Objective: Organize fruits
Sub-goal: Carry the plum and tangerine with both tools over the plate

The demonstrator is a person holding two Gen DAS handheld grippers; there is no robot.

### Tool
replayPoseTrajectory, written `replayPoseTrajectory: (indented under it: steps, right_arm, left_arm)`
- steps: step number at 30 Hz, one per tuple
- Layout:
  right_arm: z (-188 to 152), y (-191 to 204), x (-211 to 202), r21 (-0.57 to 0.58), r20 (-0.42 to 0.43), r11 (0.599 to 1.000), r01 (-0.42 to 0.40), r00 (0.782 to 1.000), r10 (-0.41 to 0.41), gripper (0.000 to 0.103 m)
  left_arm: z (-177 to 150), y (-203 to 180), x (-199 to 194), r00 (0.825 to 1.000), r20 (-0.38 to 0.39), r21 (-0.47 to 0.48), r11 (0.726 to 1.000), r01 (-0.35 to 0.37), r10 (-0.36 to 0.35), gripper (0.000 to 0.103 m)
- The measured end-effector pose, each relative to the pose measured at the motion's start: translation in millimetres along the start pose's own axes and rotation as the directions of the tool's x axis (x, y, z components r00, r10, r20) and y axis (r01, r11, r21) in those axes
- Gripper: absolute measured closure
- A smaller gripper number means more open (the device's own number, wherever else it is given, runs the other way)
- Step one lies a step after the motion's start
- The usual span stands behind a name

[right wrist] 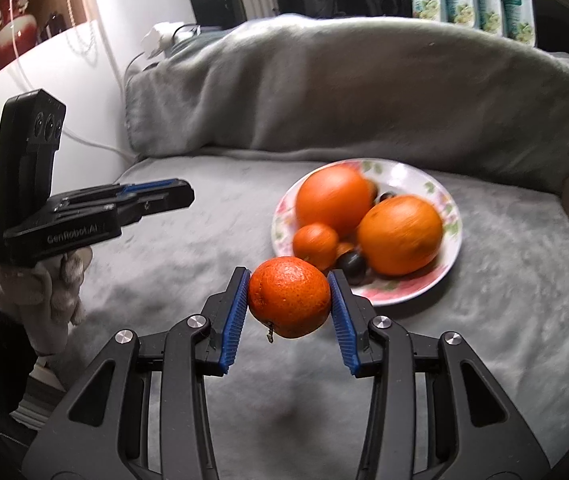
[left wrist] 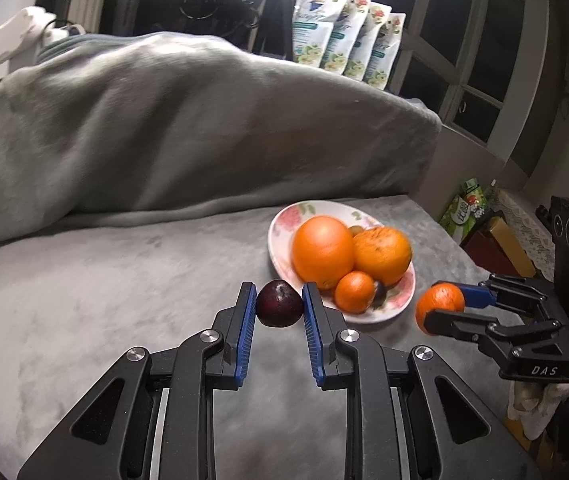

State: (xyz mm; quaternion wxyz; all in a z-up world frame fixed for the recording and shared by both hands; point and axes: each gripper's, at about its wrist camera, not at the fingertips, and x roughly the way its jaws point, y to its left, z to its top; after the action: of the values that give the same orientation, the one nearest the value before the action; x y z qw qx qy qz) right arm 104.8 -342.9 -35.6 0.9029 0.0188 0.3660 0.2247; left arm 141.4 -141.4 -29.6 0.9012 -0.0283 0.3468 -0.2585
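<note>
The flat grey plush seat cover [left wrist: 116, 280] lies bare to the left of the floral white ceramic plate [left wrist: 280, 248], giving open room there. The plate itself is crowded: two large round oranges [left wrist: 323, 251], a small tangerine [left wrist: 354, 291] and dark plums fill most of it, leaving only its far rim free. Behind, the bulky grey blanket-draped backrest [left wrist: 188, 120] walls off the far side. Just right of the plate, the right black two-finger gripper [left wrist: 442, 306], clamped on a reddish-orange mandarin [right wrist: 289, 297], blocks that approach.

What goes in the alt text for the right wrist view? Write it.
The right gripper clamps a small orange above a grey blanket, just short of a floral plate piled with oranges and dark plums. The left gripper reaches in from the left.
</note>
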Motion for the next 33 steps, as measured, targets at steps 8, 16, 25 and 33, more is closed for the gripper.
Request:
replayPoseTrajectory:
  steps: [8, 16, 25, 33]
  right_arm:
    - [25.5, -26.5, -2.7, 0.016, 0.052, 0.999, 0.045, 0.998, -0.046, 0.061]
    - [47.9, -57.0, 5.5, 0.047, 0.072, 0.996, 0.081, 0.994, -0.084, 0.061]
    - [55.9, -87.0, 24.8, 0.095, 0.058, 0.991, 0.098, 0.993, -0.104, 0.061]
    - [57.4, -106.0, 41.3, 0.130, 0.040, 0.986, 0.104, 0.993, -0.110, 0.061]
  left_arm:
    - [21.4, -18.2, 19.2, 1.000, 0.005, 0.032, 0.999, 0.024, -0.024, 0.081]
    - [38.6, -30.9, 45.0, 0.999, -0.008, 0.058, 0.998, 0.038, -0.037, 0.081]
    - [58.6, -37.2, 72.0, 0.998, -0.020, 0.068, 0.996, 0.053, -0.052, 0.081]
    - [66.1, -37.0, 93.0, 0.997, -0.038, 0.054, 0.996, 0.064, -0.062, 0.081]
